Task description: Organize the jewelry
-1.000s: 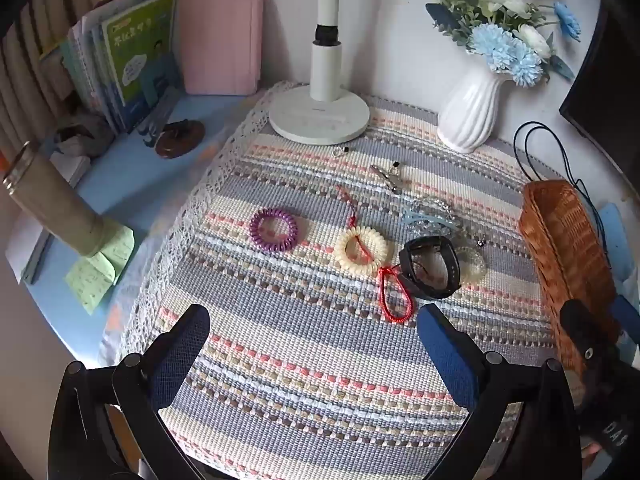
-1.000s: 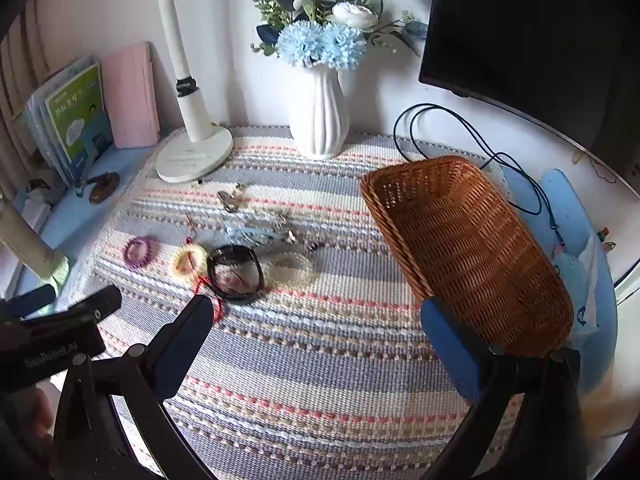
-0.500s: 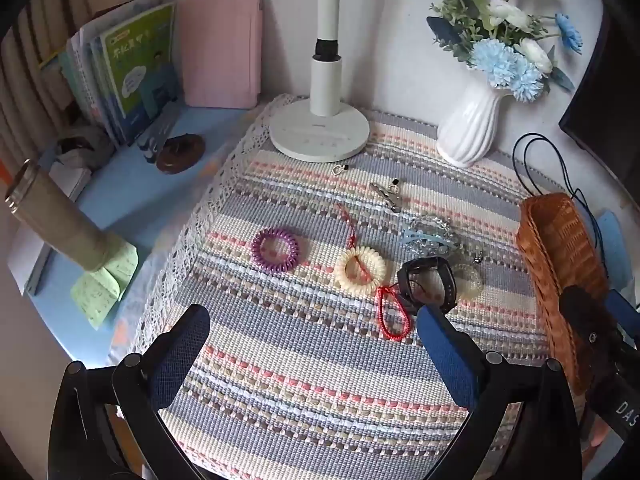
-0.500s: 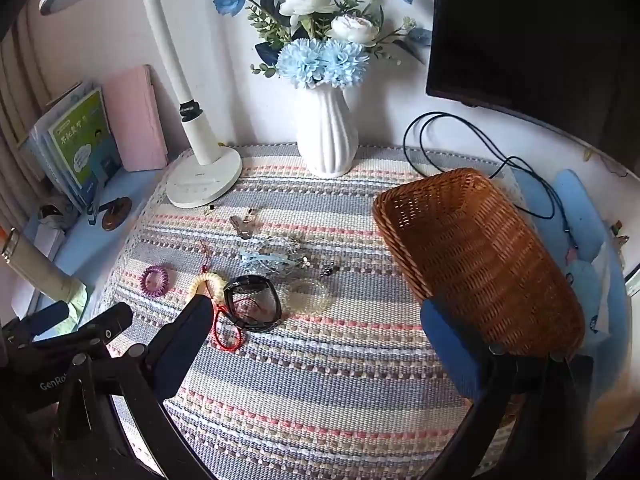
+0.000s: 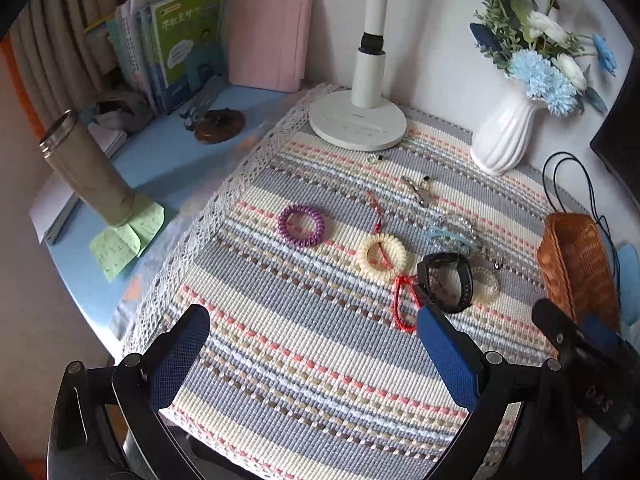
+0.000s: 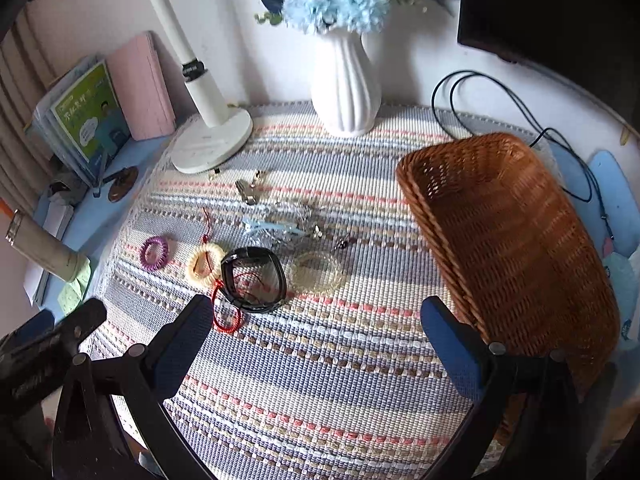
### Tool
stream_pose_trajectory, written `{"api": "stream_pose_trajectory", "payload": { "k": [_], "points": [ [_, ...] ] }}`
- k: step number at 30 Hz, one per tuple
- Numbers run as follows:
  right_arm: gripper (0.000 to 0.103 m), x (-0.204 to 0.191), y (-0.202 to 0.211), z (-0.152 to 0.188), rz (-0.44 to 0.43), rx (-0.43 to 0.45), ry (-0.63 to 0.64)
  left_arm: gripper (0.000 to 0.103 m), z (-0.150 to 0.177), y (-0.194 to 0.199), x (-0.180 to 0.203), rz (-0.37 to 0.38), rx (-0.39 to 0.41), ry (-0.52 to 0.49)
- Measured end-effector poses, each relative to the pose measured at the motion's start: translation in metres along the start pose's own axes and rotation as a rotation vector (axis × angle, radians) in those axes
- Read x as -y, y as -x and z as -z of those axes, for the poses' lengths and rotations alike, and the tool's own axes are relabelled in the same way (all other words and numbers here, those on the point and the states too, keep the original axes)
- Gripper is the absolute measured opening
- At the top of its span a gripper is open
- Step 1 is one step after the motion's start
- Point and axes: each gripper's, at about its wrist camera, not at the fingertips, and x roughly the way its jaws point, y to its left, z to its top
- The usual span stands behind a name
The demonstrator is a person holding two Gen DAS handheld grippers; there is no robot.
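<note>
Jewelry lies on a striped mat: a purple coil ring, a cream coil ring, a red cord, a black band, a clear bracelet, a blue clip and small metal pieces. They also show in the right wrist view: purple ring, cream ring, black band, clear bracelet. An empty wicker basket sits at the right. My left gripper and right gripper are open, empty, above the mat's near side.
A white lamp base and white vase of blue flowers stand at the back. Books, a pink case, a metal flask and green notes are at the left. Black cables run behind the basket.
Both grippers have moved forward and lower toward the jewelry, so the pieces sit larger and nearer in both views. Both stay open. Nothing on the mat has moved.
</note>
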Motion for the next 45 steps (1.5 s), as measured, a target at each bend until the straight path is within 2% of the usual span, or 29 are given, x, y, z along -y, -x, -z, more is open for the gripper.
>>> {"api": "stream_pose_trajectory", "payload": {
  "k": [3, 9, 14, 18, 22, 26, 31, 45],
  "points": [
    [0.103, -0.004, -0.001, -0.001, 0.003, 0.01, 0.008, 0.103, -0.005, -0.006, -0.002, 0.033, -0.007, 0.005],
    [0.103, -0.013, 0.001, -0.013, 0.076, 0.037, 0.039, 0.103, -0.025, -0.016, -0.002, 0.106, 0.013, -0.004],
    [0.103, -0.011, 0.004, -0.011, 0.056, 0.044, 0.036, 0.103, -0.034, -0.049, -0.006, 0.085, -0.055, -0.033],
    [0.103, -0.002, 0.007, -0.009, 0.04, 0.061, 0.007, 0.103, -0.031, -0.064, -0.022, 0.109, -0.093, 0.023],
    [0.103, -0.003, 0.009, -0.007, 0.029, 0.075, 0.007, 0.103, -0.032, -0.06, -0.024, 0.108, -0.075, 0.021],
    [0.103, -0.009, 0.01, -0.007, 0.035, 0.081, 0.02, 0.103, -0.033, -0.047, -0.014, 0.067, -0.062, -0.042],
    [0.103, -0.008, 0.011, -0.006, 0.033, 0.076, 0.013, 0.103, -0.036, -0.028, -0.003, 0.068, -0.006, -0.103],
    [0.103, -0.001, 0.009, -0.004, 0.034, 0.071, -0.007, 0.103, -0.038, -0.027, 0.001, 0.093, -0.003, -0.095]
  ]
}}
